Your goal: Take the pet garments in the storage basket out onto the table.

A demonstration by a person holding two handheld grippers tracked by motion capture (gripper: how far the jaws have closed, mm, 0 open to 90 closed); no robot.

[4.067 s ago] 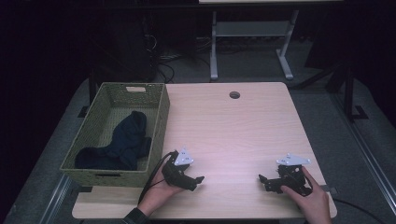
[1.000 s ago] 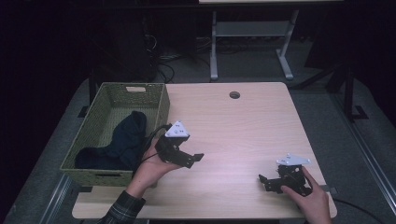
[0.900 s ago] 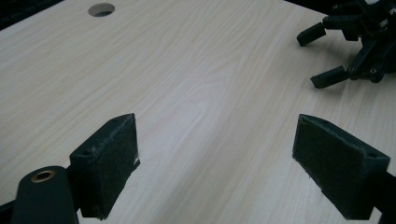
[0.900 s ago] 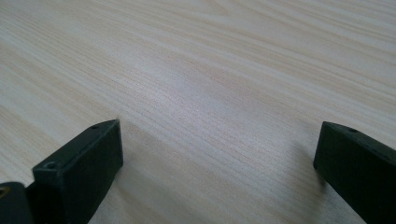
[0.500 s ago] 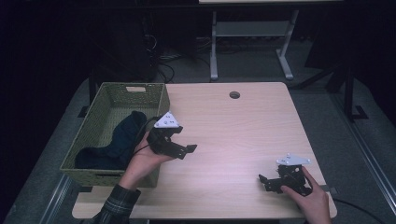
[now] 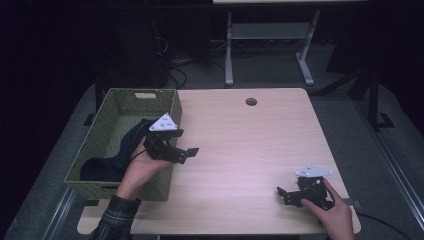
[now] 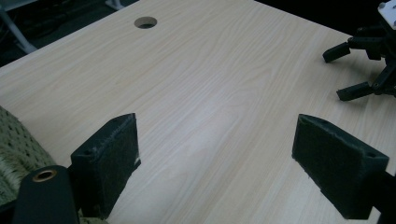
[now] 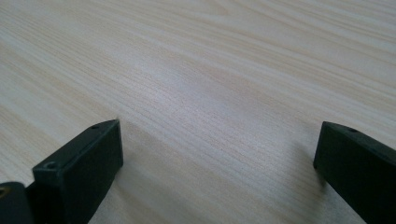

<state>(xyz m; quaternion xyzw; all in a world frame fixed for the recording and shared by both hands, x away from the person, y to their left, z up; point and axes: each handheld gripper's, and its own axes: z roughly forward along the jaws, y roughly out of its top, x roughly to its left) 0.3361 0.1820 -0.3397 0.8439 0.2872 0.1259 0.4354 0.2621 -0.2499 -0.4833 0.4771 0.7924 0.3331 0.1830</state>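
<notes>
Two black handheld grippers, left gripper (image 6: 172,148) and right gripper (image 6: 300,192), each topped by a grey triangular plate with screws; a dark plaid sleeve (image 6: 116,219) covers the left forearm.

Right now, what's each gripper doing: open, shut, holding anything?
Left gripper: open, holding nothing, raised beside the green basket.
Right gripper: open, holding nothing, low on the wooden table.

The left hand (image 6: 142,167) holds the left gripper (image 6: 186,153) raised, its fingers (image 7: 109,161) spread wide with nothing between them. The right hand (image 6: 332,212) rests the right gripper (image 6: 281,195) low, fingers (image 8: 79,165) likewise parted.
</notes>
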